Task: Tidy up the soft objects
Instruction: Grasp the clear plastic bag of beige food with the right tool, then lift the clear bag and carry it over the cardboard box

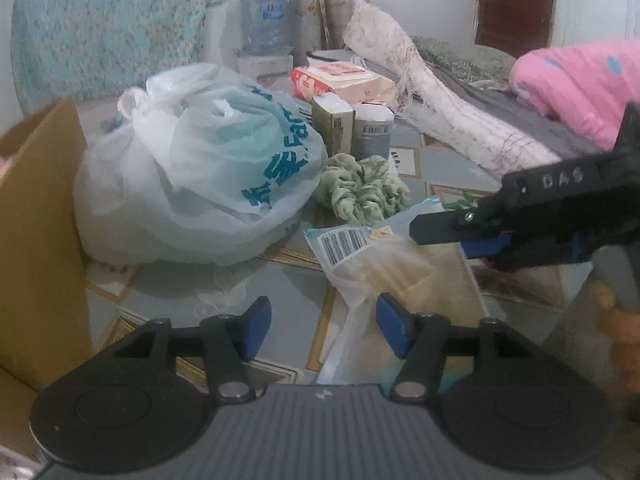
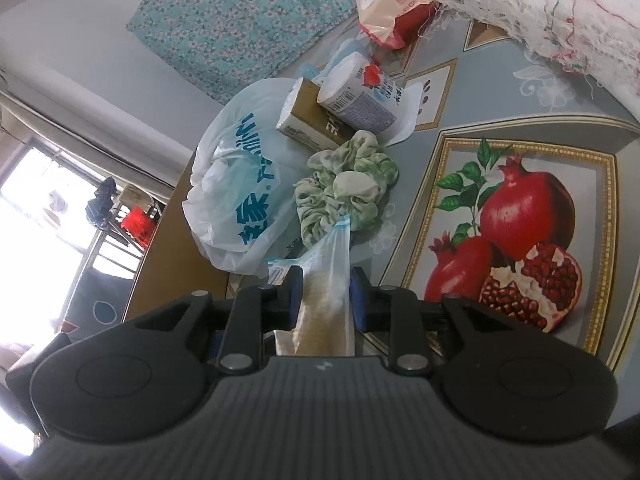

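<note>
Surface: tablecloth (image 2: 472, 92) in grey-blue, printed with pomegranates in gold frames.
Room: white walls, floral teal cloth (image 1: 108, 28) hanging, pink blanket (image 1: 576, 80) at the far right.
Counts: one white plastic bag (image 1: 192, 168), one green scrunchie (image 1: 360, 188), two cartons, one cardboard box (image 1: 36, 220).
Clear packet (image 1: 384, 264): lying beside the scrunchie, near the bag.
Right gripper (image 2: 324, 292): narrow, clamped on the packet's end.
Left gripper (image 1: 324, 330): fingers half apart, empty, over the packet's near edge.

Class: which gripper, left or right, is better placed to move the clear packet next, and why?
Right. The right gripper already pinches the clear packet; the left gripper is open, gripping nothing.
</note>
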A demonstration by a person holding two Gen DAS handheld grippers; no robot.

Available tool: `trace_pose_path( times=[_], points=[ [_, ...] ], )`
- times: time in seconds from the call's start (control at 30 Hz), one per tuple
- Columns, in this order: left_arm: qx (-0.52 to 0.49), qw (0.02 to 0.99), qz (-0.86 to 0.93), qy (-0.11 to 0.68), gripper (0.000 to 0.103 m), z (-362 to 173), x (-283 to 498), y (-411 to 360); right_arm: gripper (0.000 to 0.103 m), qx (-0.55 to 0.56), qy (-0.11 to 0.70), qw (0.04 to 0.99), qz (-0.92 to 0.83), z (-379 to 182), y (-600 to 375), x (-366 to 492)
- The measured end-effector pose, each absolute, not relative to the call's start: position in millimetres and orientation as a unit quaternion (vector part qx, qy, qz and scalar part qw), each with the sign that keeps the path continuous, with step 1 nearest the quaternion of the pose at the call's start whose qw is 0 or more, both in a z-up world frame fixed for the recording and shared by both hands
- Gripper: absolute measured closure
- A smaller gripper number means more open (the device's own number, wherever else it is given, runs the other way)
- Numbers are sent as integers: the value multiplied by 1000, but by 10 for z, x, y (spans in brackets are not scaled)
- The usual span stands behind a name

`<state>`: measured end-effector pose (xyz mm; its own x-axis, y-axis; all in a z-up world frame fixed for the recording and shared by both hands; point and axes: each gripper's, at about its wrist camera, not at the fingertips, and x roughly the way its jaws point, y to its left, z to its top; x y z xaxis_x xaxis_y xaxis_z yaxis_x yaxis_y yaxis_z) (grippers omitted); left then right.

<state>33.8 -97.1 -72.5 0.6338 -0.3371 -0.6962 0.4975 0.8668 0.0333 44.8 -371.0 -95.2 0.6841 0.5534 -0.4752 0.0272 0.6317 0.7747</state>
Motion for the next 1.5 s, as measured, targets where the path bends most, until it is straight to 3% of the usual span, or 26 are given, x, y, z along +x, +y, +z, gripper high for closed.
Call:
trace_pose_path(
  times=[0.1,0.33,0.53,0.67,0.87,0.97,1.07,1.17,1.23,1.33,1.4,1.5],
  points=[
    [106,896,-236,362,46,-657,344,-943,78,399,365,826,159,-953,-3710,456],
    [-12,877,-294,379,44,-500,478,-787,79,400,367,826,156,-982,-3716,434],
    [-4,866,-285,411,41,-707,578,-971,79,398,366,827,152,-989,-3726,425],
    [-4,870,-282,405,30,-806,604,-949,80,398,365,828,151,-1016,-3745,417],
    [2,872,-280,403,33,-730,573,-927,78,394,364,829,155,-1000,-3735,410],
    [-3,870,-280,407,33,-664,546,-866,72,402,360,827,158,-965,-3767,368],
    [-21,861,-290,418,30,-638,519,-781,56,412,359,823,157,-953,-3812,303],
    [-31,851,-302,428,30,-644,496,-749,54,409,361,822,162,-942,-3805,226],
    [-29,848,-305,432,34,-670,488,-771,54,404,364,823,165,-949,-3782,191],
    [-27,844,-303,441,49,-736,497,-824,59,399,366,824,168,-967,-3728,165],
    [-40,844,-304,440,58,-742,496,-816,79,391,371,824,172,-969,-3675,167],
    [-50,848,-306,430,66,-652,458,-759,84,380,369,830,173,-903,-3615,135]
  ],
)
